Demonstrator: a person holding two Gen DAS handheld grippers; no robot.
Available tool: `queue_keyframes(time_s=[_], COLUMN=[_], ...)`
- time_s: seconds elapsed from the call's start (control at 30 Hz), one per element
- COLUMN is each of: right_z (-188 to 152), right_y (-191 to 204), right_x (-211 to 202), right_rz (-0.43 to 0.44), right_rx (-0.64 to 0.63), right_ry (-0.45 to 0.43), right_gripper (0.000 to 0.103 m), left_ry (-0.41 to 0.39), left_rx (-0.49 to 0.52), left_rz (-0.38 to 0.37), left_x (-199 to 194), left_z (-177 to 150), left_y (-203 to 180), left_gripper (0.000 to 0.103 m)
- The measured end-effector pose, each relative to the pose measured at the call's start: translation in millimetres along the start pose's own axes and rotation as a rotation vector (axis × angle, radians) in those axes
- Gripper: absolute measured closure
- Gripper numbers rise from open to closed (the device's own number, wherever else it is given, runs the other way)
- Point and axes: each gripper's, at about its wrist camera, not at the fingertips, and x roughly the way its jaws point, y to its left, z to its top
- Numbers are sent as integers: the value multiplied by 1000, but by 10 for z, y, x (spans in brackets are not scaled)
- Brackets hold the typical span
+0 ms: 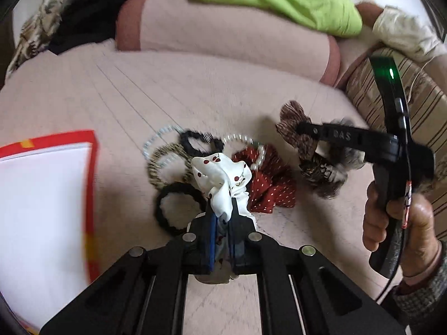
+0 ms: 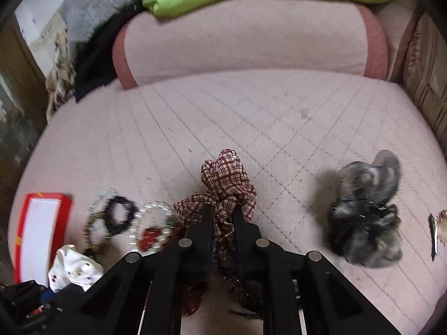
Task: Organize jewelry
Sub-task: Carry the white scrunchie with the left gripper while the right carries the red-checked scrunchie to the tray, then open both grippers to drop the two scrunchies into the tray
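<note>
The left gripper [image 1: 222,217] is clamped on a white satin scrunchie with red cherry print [image 1: 220,180], lifted just above the pink quilted bed cover [image 1: 111,89] beside the red-rimmed white box [image 1: 42,195]. The right gripper [image 2: 222,215] is clamped on a brown-and-cream plaid fabric scrunchie [image 2: 226,184]. Judging by the layout, each should travel to the box without dragging through the pile — black hair ties, pearl bracelet [image 1: 251,145], red dotted scrunchie [image 1: 268,184] — and release low, so the soft, floppy cloth doesn't snag.
</note>
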Motion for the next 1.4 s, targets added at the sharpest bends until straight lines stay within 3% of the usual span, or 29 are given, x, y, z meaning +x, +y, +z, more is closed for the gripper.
queue_keyframes(time_s=[0.17,0.4,0.57,0.77,0.9,0.97,1.03,1.1,1.23,1.33,1.4], right_z=[-6,-106,-218,-401,-460,-457,-453,-427,-457,-596,-728], right_y=[165,1095,1945,2608,2747,2784,2795,2755,2594,2527,2487], right_x=[-447,-568,-260,271,471,560,614,573,268,207,259], right_rz=[83,238,341,341,307,283,250,258,301,271,264], right_rx=[18,-91,-175,-254,-277,-284,-290,-281,-266,-259,-258], right_ry=[-62,-31,53,123,139,137,130,118,72,79,120], right_gripper=[89,89,89,89,85,75,59,55,41,41,56], left_ry=[-59,-77,-62,-71,-60,-53,-51,-66,-111,-141,-162], left_rx=[-71,-230,-307,-417,-433,-434,-442,-458,-442,-413,-400], left_rz=[11,135,243,283,277,314,313,288,251,243,239], left_x=[-426,-631,-590,-558,-471,-409,-387,-427,-573,-678,-743], left_z=[42,80,126,131,174,196,195,195,191,158,134], left_y=[335,1188,1841,2504,2679,2713,2753,2751,2671,2550,2478], left_gripper=[96,96,96,95,92,87,70,60,53,53,53])
